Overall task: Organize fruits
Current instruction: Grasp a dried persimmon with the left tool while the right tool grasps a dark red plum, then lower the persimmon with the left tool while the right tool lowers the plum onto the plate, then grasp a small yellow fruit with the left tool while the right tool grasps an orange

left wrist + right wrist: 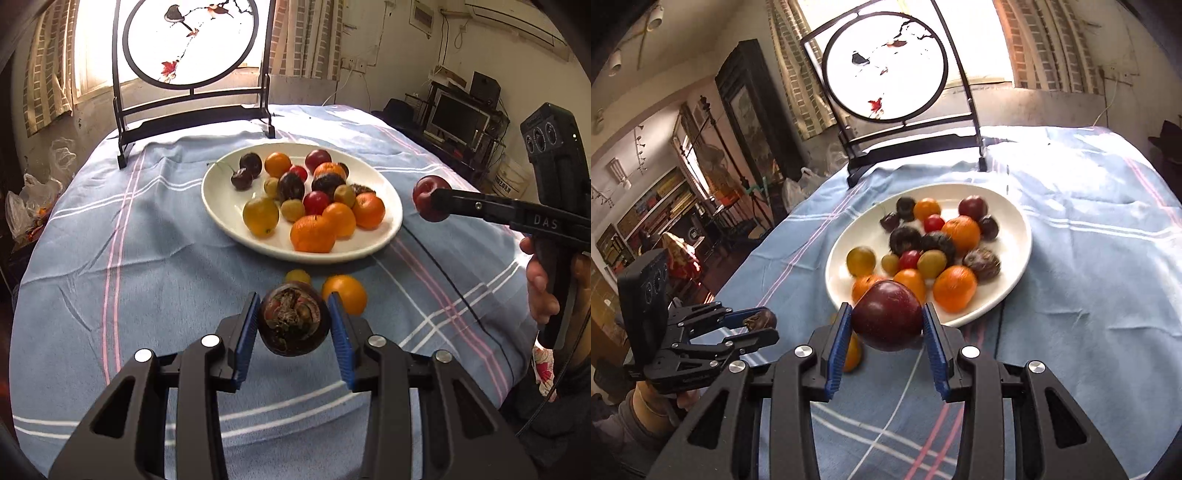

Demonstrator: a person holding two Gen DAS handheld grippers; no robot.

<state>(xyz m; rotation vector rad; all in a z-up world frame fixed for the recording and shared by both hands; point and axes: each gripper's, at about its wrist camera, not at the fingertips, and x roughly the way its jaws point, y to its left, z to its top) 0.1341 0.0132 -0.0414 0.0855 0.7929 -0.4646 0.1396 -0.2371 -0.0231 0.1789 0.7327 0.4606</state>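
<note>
Left tool (293, 319) is clamped on a dark round fruit (294, 325), blue pads on both sides, fruit clear of the table (110, 295) and hanging short of the plate (221, 210). Two loose ones sit on the cloth just past it, between tool and plate: small yellow fruit (297, 276) and orange (345, 293). Plate is mid-table, already crowded with oranges, small red and dark fruit, mostly bunched centre and near edge; left third is bare. Right tool (886, 319) grips a red plum (887, 319) the same way, held in the air off the plate's right edge in the left view. Reads as carry-to-plate for both. To do it well: bring one tool in at a time so they don't meet over the plate. Aim the dark fruit at the bare left part, plum at the far right gap. Lower until the fruit touches before opening; round fruit will roll if dropped and can knock the pile. Open only enough to let go, lift straight up. Watch the loose orange under the left tool on the way.
</note>
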